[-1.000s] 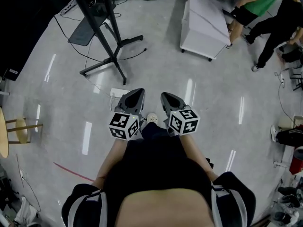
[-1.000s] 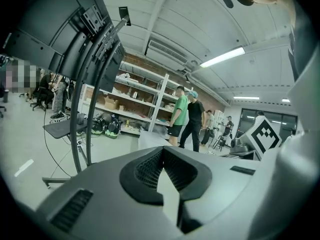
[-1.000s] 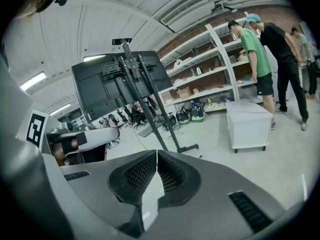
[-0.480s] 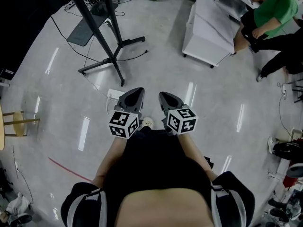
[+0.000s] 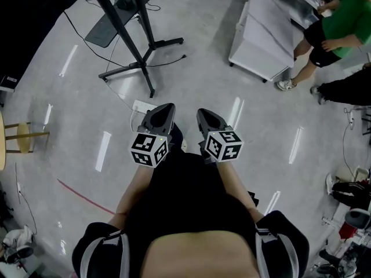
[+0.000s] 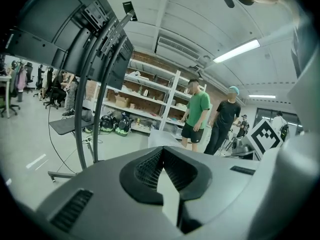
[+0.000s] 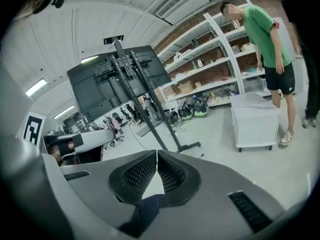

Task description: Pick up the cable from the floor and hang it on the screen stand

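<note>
Now: left gripper (image 5: 167, 106), right gripper (image 5: 201, 112) both closed, empty; cable (image 5: 174, 59) on floor (image 5: 191, 86) by screen stand (image 5: 122, 36).

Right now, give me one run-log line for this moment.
stage: pre-pick | cable: on floor by screen stand base, untouched | left gripper: shut, empty | right gripper: shut, empty

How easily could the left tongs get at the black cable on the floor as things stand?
Probably not yet. The left tongs are shut and held at waist height, while the cable lies on the floor by the screen stand. Nothing seems to block the way down.
</note>
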Demonstrator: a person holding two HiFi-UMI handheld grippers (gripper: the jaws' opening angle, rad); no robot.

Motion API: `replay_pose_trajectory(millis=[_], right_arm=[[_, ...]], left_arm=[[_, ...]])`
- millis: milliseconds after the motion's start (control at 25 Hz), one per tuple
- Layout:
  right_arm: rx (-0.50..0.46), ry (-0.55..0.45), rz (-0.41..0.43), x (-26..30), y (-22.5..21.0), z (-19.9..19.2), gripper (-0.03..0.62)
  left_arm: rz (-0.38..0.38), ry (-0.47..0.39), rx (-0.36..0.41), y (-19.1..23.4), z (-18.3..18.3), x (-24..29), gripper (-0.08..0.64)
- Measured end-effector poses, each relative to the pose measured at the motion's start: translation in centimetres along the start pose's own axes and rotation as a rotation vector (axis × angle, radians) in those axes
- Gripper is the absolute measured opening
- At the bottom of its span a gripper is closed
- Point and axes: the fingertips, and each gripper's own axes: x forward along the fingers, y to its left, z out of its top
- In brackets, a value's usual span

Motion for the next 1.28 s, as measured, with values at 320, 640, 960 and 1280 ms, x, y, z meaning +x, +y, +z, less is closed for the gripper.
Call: replay_pose_trajectory(millis=[320, 640, 960, 1280], right_arm=[[0.021, -0.001, -0.024, 1.5, -1.8, 1.5, 0.026], [0.017, -0.006, -0.038, 3.8, -2.6, 3.0, 0.026], [0.016, 0.004, -0.038, 6.8, -3.9, 4.5, 0.026], [0.017, -0.01, -0.069, 11.0, -5.9, 9.3, 0.026]], left_arm=[[0.006, 0.01, -0.015, 1.3, 1.0, 1.4, 0.008], [-0.017, 0.014, -0.017, 3.3, 1.6, 4.0, 0.008], [-0.035, 0.028, -0.027, 5.0, 2.1, 7.3, 0.008], [-0.08, 0.035, -0.008, 8.5, 5.6, 12.5, 0.008]])
